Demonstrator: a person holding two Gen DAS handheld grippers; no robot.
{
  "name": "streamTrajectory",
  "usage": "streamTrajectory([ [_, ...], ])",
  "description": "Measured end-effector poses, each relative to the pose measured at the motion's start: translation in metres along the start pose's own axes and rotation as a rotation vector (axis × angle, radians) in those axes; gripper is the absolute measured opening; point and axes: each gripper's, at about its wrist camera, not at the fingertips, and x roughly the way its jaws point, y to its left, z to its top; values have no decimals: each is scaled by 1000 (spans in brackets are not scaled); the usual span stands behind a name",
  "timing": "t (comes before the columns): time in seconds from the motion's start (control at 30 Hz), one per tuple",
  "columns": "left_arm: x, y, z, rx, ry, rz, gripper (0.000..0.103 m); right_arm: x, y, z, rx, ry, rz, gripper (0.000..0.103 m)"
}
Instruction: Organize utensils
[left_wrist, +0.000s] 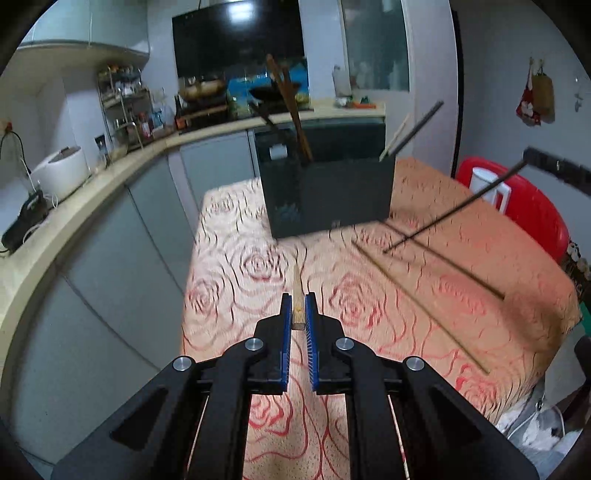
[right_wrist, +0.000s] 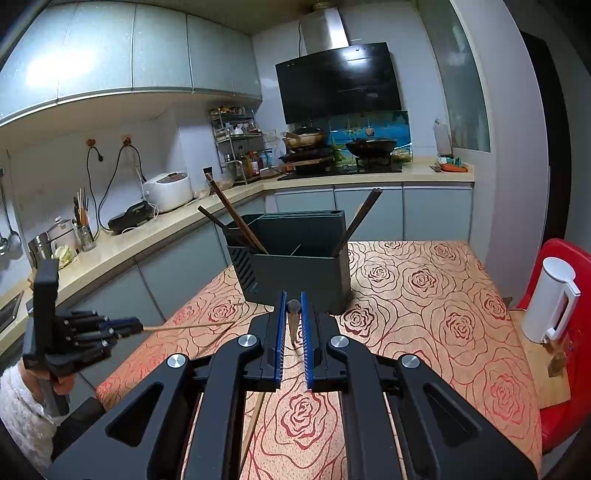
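Observation:
My left gripper (left_wrist: 297, 297) is shut on a pale wooden chopstick (left_wrist: 296, 284) that points ahead over the rose-patterned table (left_wrist: 236, 266). The right wrist view shows that left gripper (right_wrist: 139, 326) at the left, lifted, with the pale chopstick (right_wrist: 184, 326) sticking out level. My right gripper (right_wrist: 293, 297) is shut on a dark chopstick (right_wrist: 294, 308); from the left wrist it shows as a dark chopstick (left_wrist: 454, 206) slanting in the air. The dark utensil holder (right_wrist: 295, 266) stands beyond both, with chopsticks (right_wrist: 236, 218) in its left compartment and more chopsticks (right_wrist: 360, 218) at its right end.
Two loose chopsticks (left_wrist: 417, 299) lie on the table at the right of the left wrist view. Another chopstick (right_wrist: 253, 424) lies under my right gripper. A white jug (right_wrist: 552, 299) stands on a red chair (right_wrist: 561, 254) by the table's right edge. The kitchen counter (right_wrist: 122, 254) runs along the left.

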Motion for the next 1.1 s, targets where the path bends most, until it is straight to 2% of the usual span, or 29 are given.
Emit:
streamTrajectory([
  [0.3,2,6,45,-21,-44,-29,7,6,0,33,-11,-24,10,9],
  [0.8,-13,6,151,-13,-89,-142,7,21,-6,131,-34,-64,2,9],
  [1.1,-12,-8,216,6,-151,-136,7,44,-8,186,-32,-146,-33,9],
])
